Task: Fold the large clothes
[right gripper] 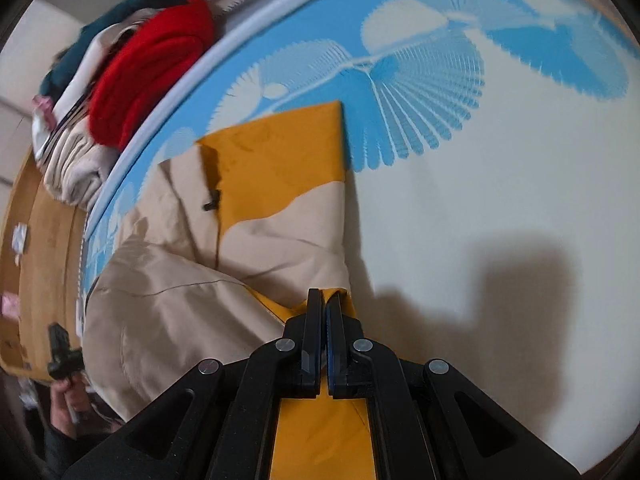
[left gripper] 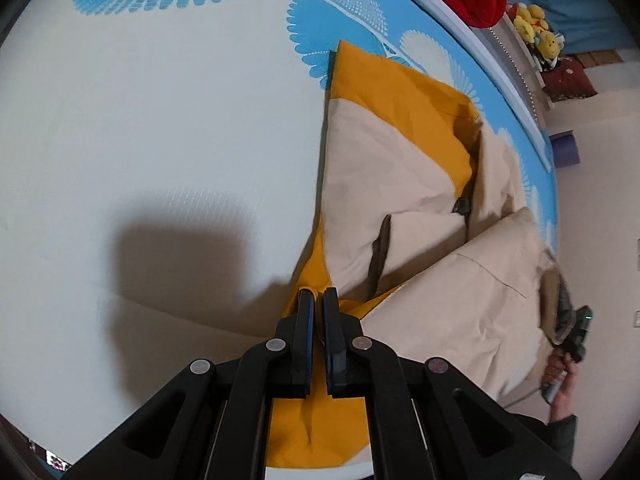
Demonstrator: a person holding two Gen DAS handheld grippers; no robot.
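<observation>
A large beige and mustard-yellow jacket lies partly folded on a bed with a white and blue patterned sheet. My left gripper is shut on a mustard edge of the jacket and holds it lifted above the bed. My right gripper is shut on another mustard edge of the same jacket. The right gripper also shows at the right edge of the left wrist view, and the left one at the lower left of the right wrist view. The beige part sags between them.
A red garment and folded beige and teal clothes lie past the bed's far edge. Yellow plush toys sit on a shelf. A brown surface lies beside the bed. The sheet spreads beside the jacket.
</observation>
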